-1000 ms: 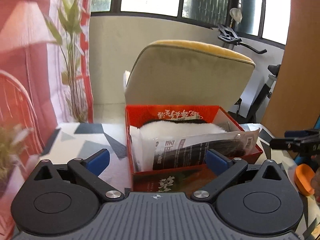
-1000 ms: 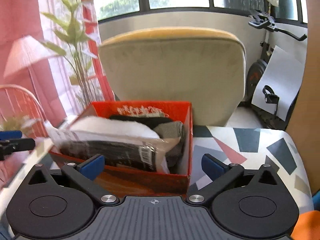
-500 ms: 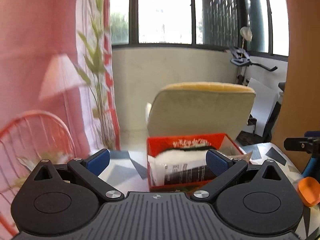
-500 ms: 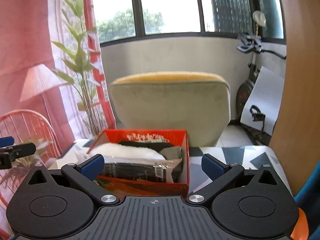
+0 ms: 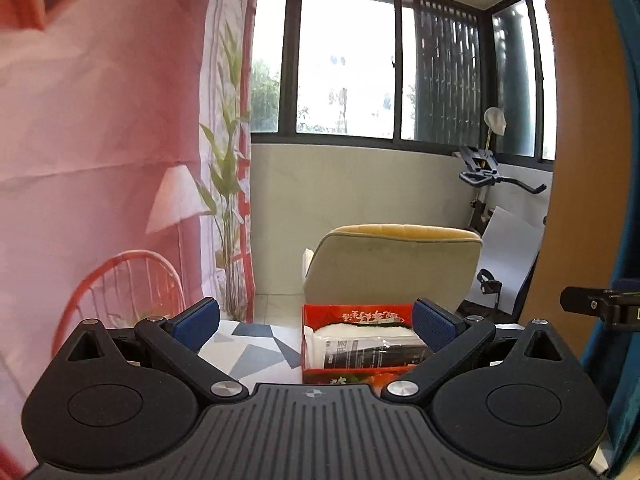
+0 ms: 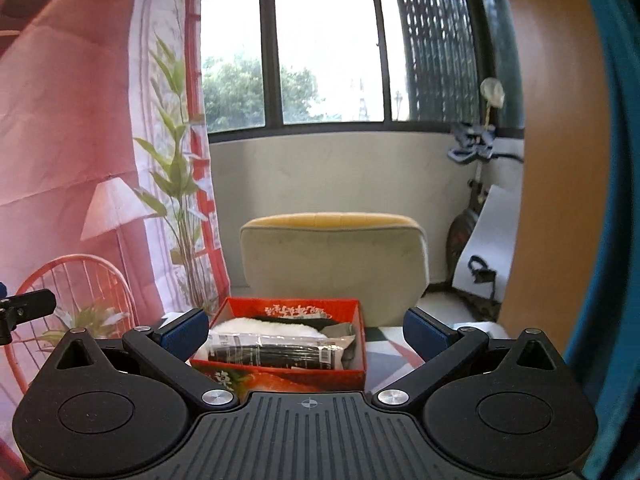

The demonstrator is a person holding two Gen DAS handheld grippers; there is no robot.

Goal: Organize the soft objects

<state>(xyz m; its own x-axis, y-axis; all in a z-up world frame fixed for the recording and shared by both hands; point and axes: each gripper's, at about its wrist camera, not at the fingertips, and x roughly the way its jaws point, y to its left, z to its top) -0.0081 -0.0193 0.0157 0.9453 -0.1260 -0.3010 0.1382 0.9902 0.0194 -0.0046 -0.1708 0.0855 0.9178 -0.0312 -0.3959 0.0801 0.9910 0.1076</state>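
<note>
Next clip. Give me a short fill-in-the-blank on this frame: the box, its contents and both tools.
1. The box on the table is coloured ____.
2. Both the left tool and the right tool are ____, holding nothing.
3. The packet lies ____ the box.
4. Behind the box stands a ____.

Missing words: red; open; inside; chair

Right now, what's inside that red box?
In the red box: a clear packet of dark fabric on top, something white and fluffy behind, grey cloth at right. Anything underneath is covered.
</note>
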